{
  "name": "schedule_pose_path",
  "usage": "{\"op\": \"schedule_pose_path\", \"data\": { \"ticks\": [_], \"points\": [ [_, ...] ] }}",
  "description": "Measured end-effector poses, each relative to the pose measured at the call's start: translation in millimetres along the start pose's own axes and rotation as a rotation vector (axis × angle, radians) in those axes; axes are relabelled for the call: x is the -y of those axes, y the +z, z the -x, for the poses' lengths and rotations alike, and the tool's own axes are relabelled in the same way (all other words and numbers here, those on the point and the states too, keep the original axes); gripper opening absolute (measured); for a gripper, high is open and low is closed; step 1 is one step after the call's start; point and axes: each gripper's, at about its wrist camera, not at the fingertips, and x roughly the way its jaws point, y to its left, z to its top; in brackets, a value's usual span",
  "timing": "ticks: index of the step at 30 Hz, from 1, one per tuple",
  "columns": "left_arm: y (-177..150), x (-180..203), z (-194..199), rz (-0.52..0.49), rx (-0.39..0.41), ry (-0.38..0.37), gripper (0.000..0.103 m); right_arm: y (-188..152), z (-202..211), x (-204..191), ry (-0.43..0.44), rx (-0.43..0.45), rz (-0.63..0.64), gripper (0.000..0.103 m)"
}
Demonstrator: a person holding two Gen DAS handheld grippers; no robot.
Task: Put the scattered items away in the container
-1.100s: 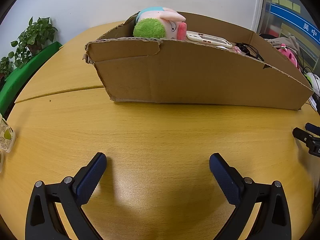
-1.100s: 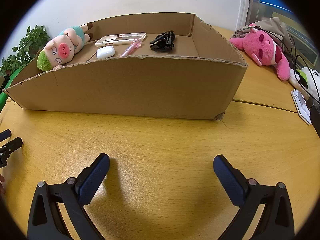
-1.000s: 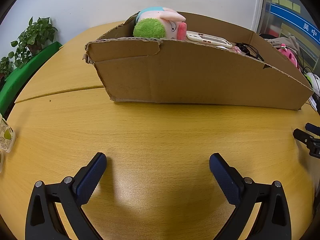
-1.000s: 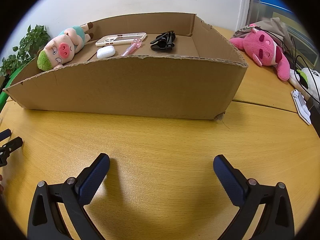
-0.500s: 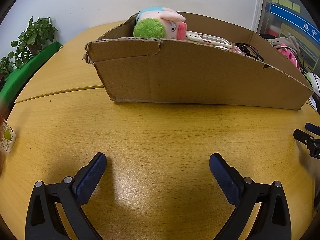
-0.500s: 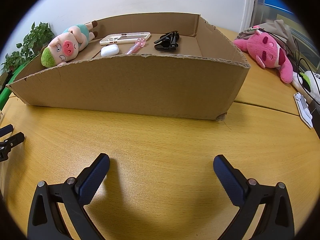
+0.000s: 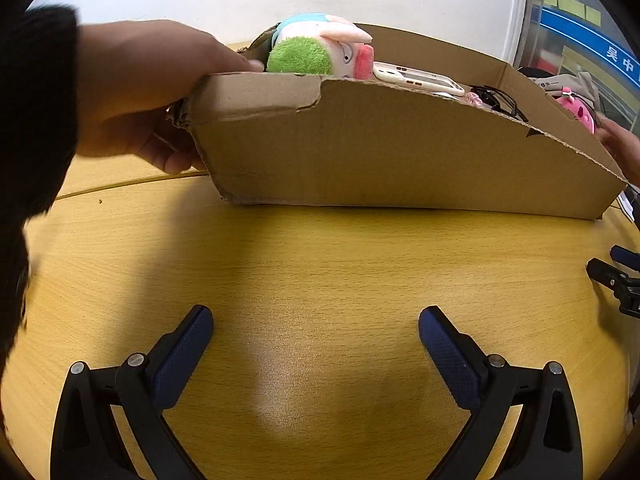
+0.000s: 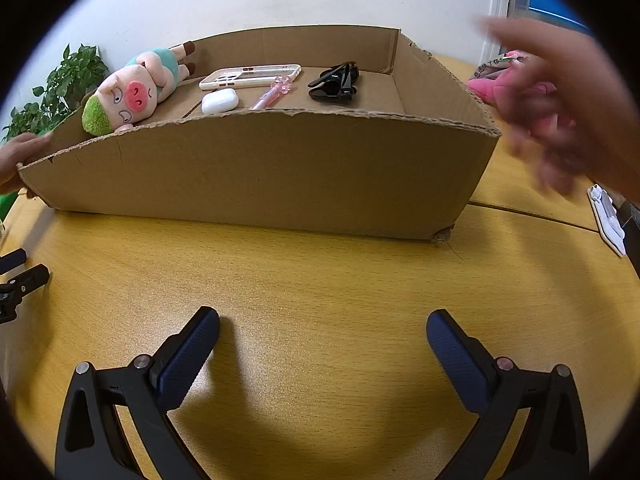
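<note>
Left wrist view: left gripper spread wide, empty, over wooden table; a bare hand grips the cardboard box corner. Right wrist view: right gripper likewise agape, empty; box holds pig plush, phone case, earbud case, pink pen, sunglasses.

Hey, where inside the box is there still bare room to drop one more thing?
The box's right end is bare: the floor between the sunglasses and the right wall. The left half is crowded: the plush pig fills the left end, with the phone case, white earbud case and pink pen close beside it.
</note>
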Motion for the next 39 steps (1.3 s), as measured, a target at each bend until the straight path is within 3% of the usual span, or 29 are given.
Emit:
{"op": "schedule_pose_path", "data": {
  "ticks": [39],
  "points": [
    [0.2, 1.8, -0.9, -0.002, 0.001, 0.0, 0.103, -3.3, 1.6, 0.5, 0.0, 0.003, 0.0, 0.103]
  ]
}}
